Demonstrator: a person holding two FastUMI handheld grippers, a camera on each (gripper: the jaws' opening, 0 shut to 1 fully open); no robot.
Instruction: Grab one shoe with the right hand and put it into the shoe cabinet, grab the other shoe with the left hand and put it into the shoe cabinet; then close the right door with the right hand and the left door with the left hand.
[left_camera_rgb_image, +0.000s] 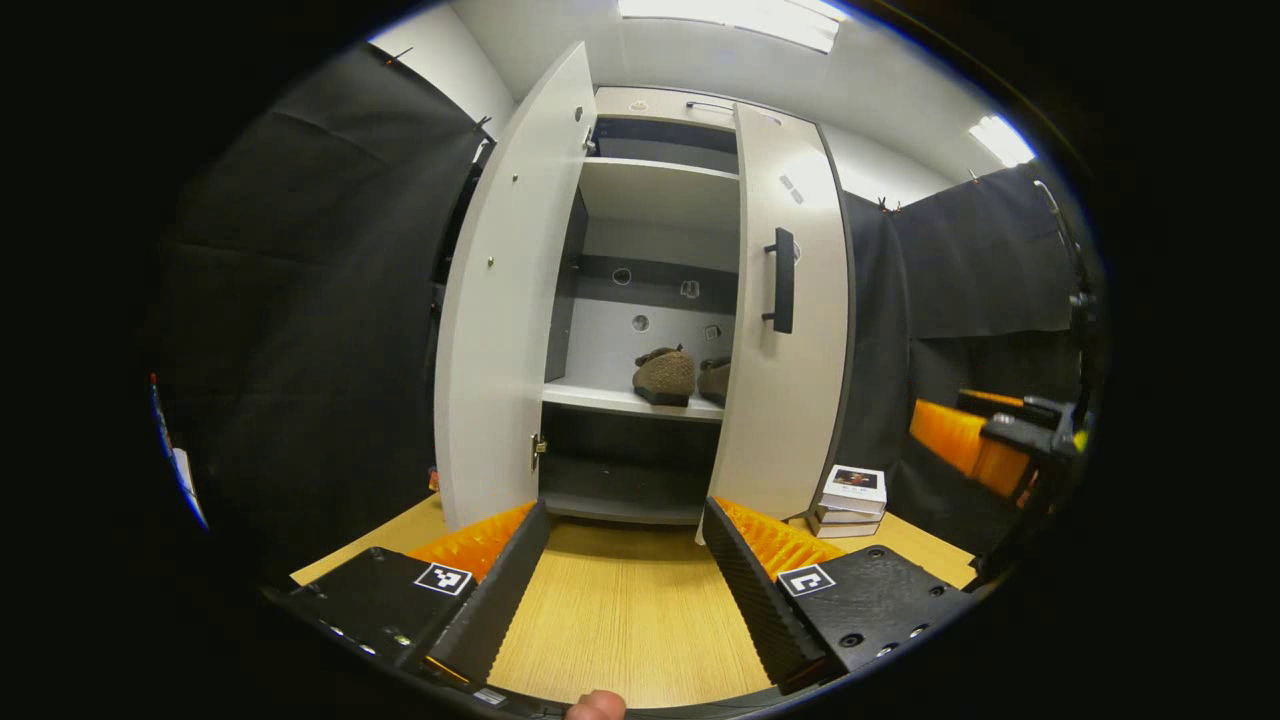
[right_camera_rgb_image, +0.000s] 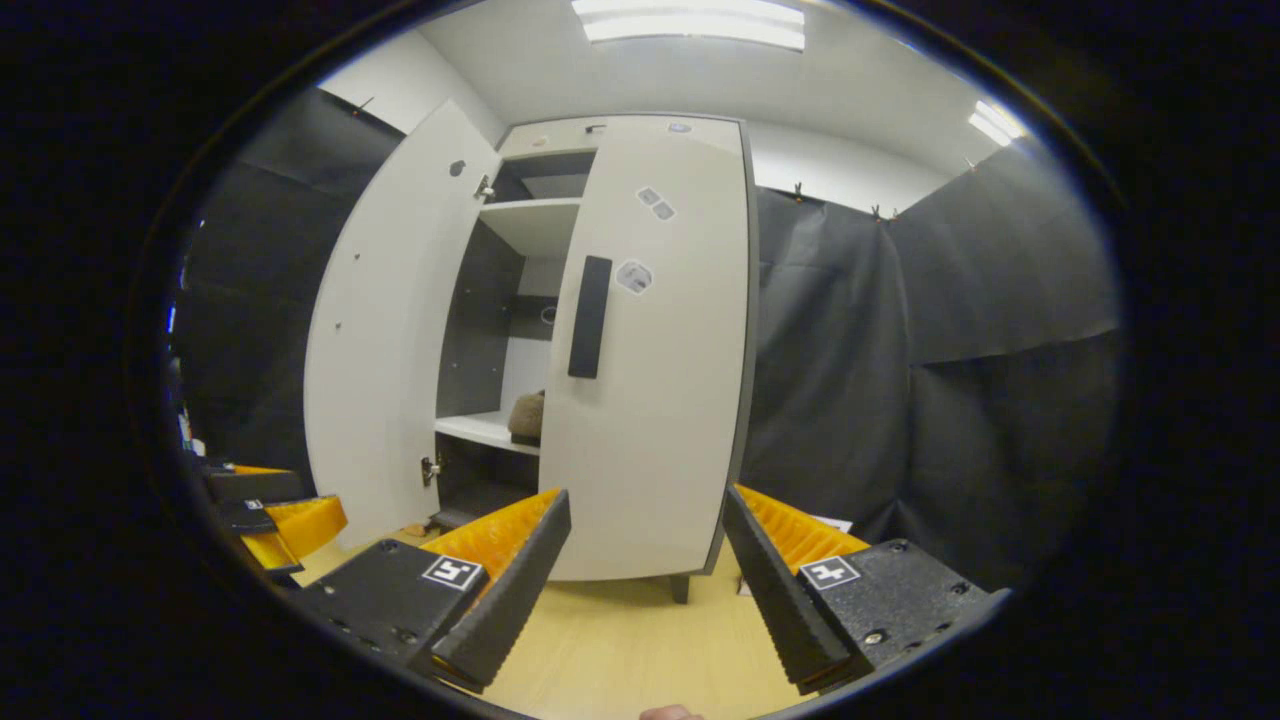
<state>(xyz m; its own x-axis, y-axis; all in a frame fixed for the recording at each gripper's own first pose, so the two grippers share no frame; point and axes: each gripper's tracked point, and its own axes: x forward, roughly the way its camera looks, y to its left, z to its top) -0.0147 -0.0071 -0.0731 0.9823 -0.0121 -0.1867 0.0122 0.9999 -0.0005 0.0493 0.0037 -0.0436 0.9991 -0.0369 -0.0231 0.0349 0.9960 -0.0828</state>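
Note:
The white shoe cabinet (left_camera_rgb_image: 660, 190) stands ahead on the wooden table. Two brown fuzzy shoes rest on its middle shelf: one (left_camera_rgb_image: 663, 376) in full sight, the other (left_camera_rgb_image: 715, 380) half hidden behind the right door (left_camera_rgb_image: 785, 330). That door is swung partway in, and its dark handle (left_camera_rgb_image: 781, 280) faces me. The left door (left_camera_rgb_image: 505, 300) stands wide open. My left gripper (left_camera_rgb_image: 625, 560) is open and empty, a short way in front of the cabinet. In the right gripper view, my right gripper (right_camera_rgb_image: 645, 570) is open and empty just before the right door (right_camera_rgb_image: 650, 350); one shoe (right_camera_rgb_image: 527, 415) peeks past the door's edge.
A small stack of boxes (left_camera_rgb_image: 848, 500) lies on the wooden table (left_camera_rgb_image: 620, 610) right of the cabinet. Black cloth walls close in both sides. The right gripper (left_camera_rgb_image: 1005, 440) shows far right in the left gripper view; the left gripper (right_camera_rgb_image: 265, 510) shows low left in the right gripper view.

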